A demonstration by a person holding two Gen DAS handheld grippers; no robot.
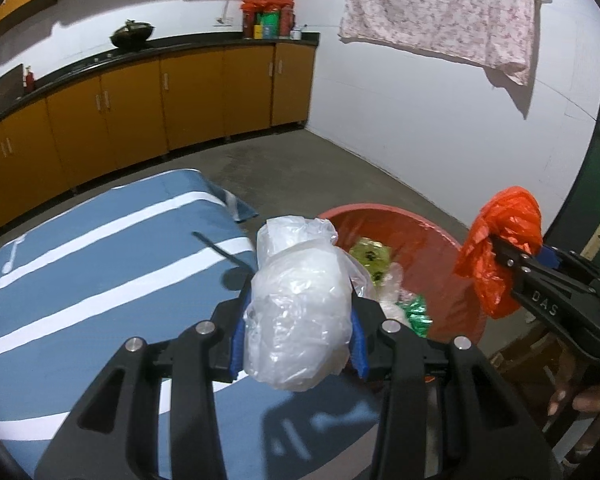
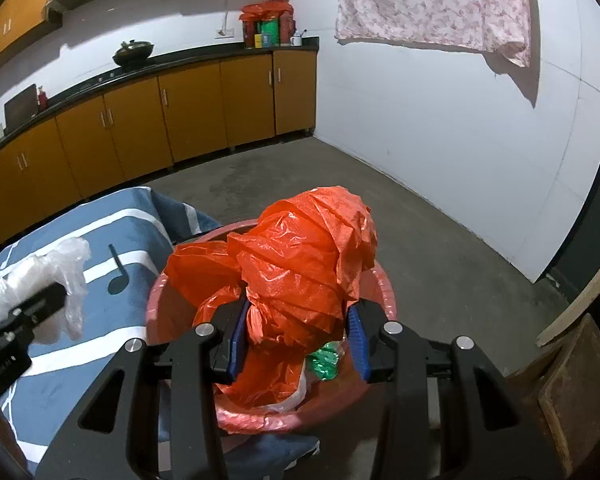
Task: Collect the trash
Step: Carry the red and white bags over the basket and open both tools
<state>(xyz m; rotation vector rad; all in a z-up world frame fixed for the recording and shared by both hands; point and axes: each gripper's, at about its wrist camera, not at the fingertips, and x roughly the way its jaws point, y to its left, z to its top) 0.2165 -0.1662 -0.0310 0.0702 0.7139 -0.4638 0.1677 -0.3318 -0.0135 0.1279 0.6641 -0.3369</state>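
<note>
My left gripper (image 1: 298,338) is shut on a crumpled clear plastic bag (image 1: 300,304) and holds it above the edge of the blue striped table (image 1: 80,272), next to the red bin (image 1: 452,264). My right gripper (image 2: 298,342) is shut on a crumpled orange plastic bag (image 2: 304,264) and holds it over the red bin (image 2: 260,420). The bin holds green and yellow wrappers (image 1: 416,312) and white plastic. In the left wrist view the right gripper (image 1: 512,256) and its orange bag (image 1: 500,248) are at the right. In the right wrist view the left gripper (image 2: 40,300) and clear bag (image 2: 60,276) are at the left.
A dark thin stick (image 1: 216,248) and a white spoon-like thing (image 1: 12,256) lie on the table. Orange kitchen cabinets (image 1: 140,112) line the far wall. A floral cloth (image 1: 444,12) hangs on the white wall. A wooden stool (image 2: 572,392) stands at the right. The floor is bare concrete.
</note>
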